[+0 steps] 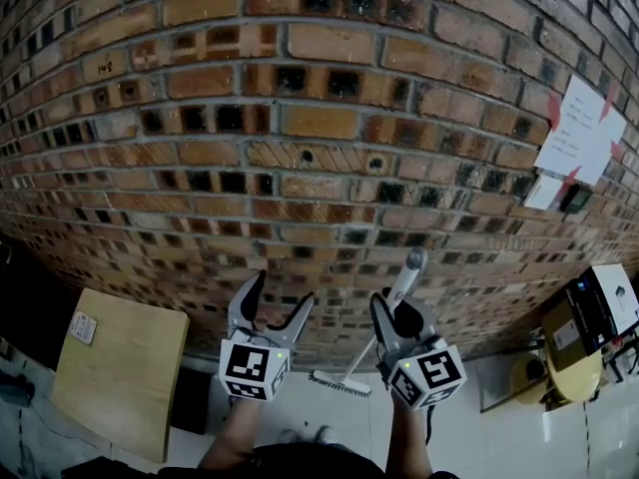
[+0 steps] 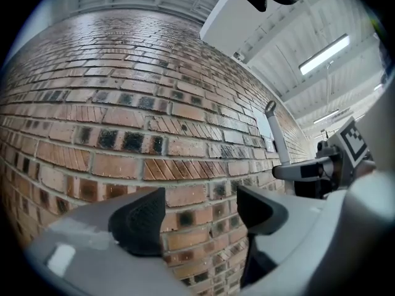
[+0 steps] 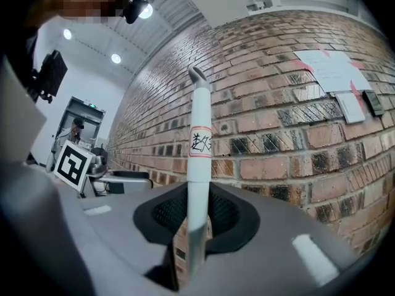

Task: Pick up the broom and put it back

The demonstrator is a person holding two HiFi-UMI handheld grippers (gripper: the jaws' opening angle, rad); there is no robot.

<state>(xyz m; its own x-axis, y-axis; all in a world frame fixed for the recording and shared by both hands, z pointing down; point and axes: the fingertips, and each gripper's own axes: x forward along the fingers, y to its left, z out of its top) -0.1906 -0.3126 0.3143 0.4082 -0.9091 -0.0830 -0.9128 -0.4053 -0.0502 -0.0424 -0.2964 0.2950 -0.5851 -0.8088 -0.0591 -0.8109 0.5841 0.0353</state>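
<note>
The broom has a pale grey handle (image 1: 406,277) and a white brush head (image 1: 339,381) that rests on the floor at the foot of the brick wall. My right gripper (image 1: 397,315) is shut on the handle, which stands nearly upright between its black pads (image 3: 199,159) and bears a red-edged label. My left gripper (image 1: 277,312) hangs to the left of the broom, open, with only brick wall showing between its pads (image 2: 200,214). Seen in the left gripper view, the broom handle (image 2: 276,137) and the right gripper stand off to the right.
The brick wall (image 1: 300,118) fills the view ahead, with paper notes (image 1: 581,133) taped at its right. A wooden board (image 1: 120,367) lies on the floor at the left. Boxes and a yellow object (image 1: 574,352) stand at the right.
</note>
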